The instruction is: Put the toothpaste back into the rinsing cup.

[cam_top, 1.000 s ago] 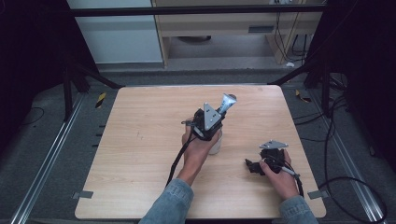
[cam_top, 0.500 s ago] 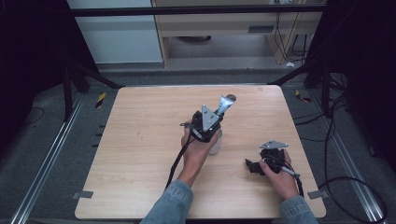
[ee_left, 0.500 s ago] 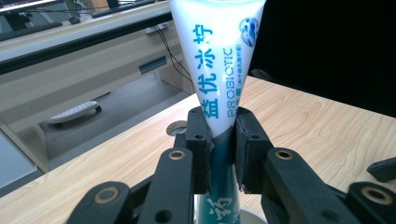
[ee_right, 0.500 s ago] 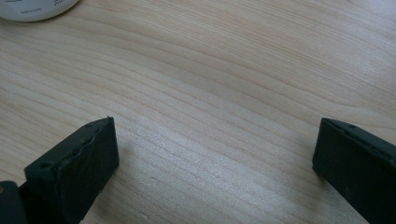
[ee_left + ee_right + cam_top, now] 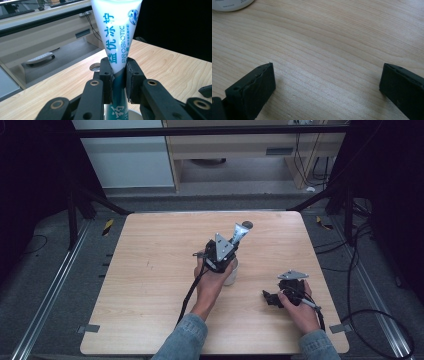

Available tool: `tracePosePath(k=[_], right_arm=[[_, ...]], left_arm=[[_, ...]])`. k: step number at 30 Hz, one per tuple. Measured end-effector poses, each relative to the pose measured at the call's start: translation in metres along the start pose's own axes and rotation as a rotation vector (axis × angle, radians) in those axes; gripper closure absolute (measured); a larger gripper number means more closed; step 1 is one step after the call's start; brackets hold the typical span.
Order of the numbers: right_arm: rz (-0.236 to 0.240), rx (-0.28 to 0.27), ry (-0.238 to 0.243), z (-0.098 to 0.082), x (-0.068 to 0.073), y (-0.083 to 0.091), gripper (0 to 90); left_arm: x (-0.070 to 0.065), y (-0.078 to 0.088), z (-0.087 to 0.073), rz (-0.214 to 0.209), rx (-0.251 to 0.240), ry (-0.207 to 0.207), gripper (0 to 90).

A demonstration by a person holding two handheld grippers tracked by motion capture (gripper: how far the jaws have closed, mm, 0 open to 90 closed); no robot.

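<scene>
Little has moved since a second ago — the left hand-held gripper (image 5: 229, 251) holds the same spot over the middle of the desk (image 5: 150, 285), only edging a touch with its load, and the right one has not budged.

Nearest the person, the right hand-held gripper (image 5: 274, 297) lies low on the desk at the right, its jaws spread wide with bare wood between them and nothing in their hold.

Further in, the left hand-held gripper is clamped tight on a white toothpaste tube (image 5: 117, 37) with teal lettering. Its pads pinch the tube low down, where the body narrows and turns dark teal. The tube stands tilted, its flat crimped end pointing up and away toward the desk's far edge.

Directly under the gripper sits a white cup (image 5: 231, 272) — the tube's lower end reaches down toward it, though whether it stands inside I cannot tell.
</scene>
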State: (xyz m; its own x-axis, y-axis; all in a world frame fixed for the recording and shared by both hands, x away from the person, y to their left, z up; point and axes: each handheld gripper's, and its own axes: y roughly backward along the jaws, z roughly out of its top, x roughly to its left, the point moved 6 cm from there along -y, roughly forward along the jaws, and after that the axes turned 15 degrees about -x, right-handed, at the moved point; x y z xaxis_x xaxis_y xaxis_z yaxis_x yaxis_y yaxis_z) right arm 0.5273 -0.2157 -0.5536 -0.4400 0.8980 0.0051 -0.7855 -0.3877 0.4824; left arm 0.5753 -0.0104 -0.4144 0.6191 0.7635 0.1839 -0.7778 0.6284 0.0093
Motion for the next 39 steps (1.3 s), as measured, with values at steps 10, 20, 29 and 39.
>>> tracePosePath(k=[10,20,29,39], right_arm=[[0.000,0.000,0.000,0.000,0.000,0.000,0.5],[0.000,0.000,0.000,0.000,0.000,0.000,0.5],[-0.001,0.000,0.001,0.000,0.000,0.000,0.6],[-0.002,0.000,0.002,0.000,0.000,0.000,0.6]], left_arm=[[0.002,-0.001,-0.007,0.014,0.005,0.023,77.6],[0.005,-0.001,-0.018,0.022,0.027,0.036,77.5],[0.004,-0.002,-0.025,0.025,0.039,0.040,77.4],[0.004,-0.002,-0.031,0.026,0.051,0.045,77.4]])
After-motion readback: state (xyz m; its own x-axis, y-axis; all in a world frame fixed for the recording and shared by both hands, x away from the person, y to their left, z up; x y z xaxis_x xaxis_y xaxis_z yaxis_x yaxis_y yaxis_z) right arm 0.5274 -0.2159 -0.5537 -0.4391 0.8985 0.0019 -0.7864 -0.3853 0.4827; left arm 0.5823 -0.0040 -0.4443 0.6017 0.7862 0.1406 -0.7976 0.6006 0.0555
